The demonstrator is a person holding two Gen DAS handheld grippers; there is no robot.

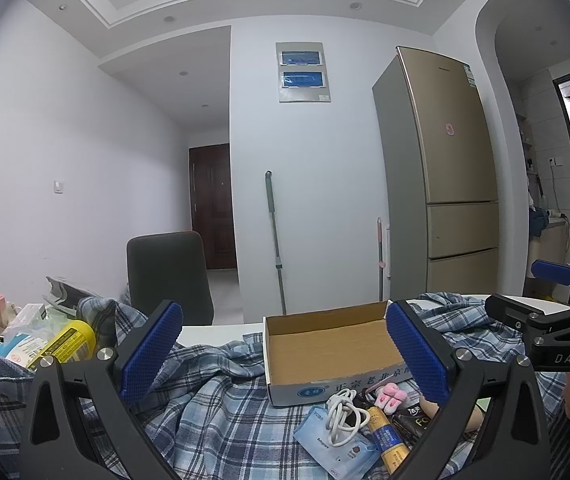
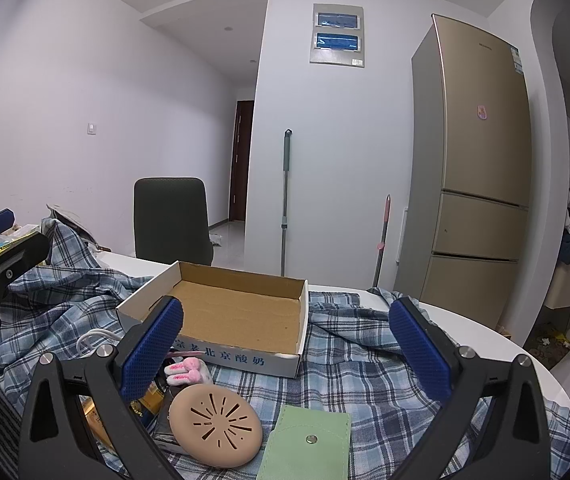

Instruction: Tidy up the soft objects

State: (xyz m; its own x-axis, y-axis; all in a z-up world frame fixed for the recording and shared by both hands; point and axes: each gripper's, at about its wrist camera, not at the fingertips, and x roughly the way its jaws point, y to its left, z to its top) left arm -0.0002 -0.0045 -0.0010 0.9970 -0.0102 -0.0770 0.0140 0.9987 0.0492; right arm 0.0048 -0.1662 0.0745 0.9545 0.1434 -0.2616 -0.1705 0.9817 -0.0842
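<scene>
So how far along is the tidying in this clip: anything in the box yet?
Done: nothing. The box is empty on the plaid cloth.
In hand: nothing. The left tool and right tool are both open, holding nothing.
Left: everything. The pink plush, beige pad, green pouch, white cable and blue packet lie in front of the box.
</scene>
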